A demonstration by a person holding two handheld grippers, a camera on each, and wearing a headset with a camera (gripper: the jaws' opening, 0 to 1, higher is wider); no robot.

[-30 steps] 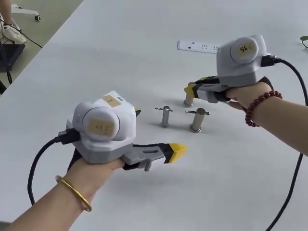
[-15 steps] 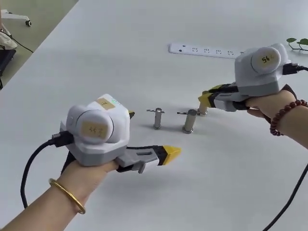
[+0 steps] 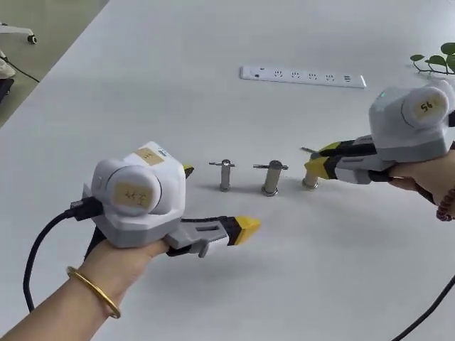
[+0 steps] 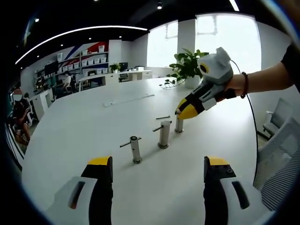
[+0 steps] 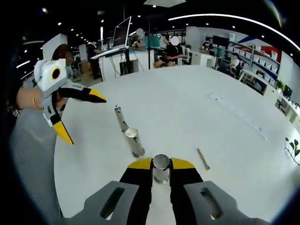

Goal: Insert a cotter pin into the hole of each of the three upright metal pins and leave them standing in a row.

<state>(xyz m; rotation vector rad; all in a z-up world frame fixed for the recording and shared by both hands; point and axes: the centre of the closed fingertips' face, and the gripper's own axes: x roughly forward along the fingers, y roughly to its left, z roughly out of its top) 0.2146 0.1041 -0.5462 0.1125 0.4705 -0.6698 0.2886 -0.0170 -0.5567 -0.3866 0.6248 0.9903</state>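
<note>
Metal pin [image 5: 161,172] clamped in right gripper [image 5: 161,163]; 1 cotter pin [image 5: 203,159] lies beside it.

— What is seen around the work?
— A broad white desk [image 3: 142,85] is seen, with a power strip [image 3: 302,75] laid on it and a leafy plant [image 4: 185,68] at its end.
— And the room?
— An open office is shown, lit by bright windows [image 4: 225,37] and curved ceiling light strips [image 4: 79,32]; shelves [image 4: 91,61] are set along a wall.
</note>
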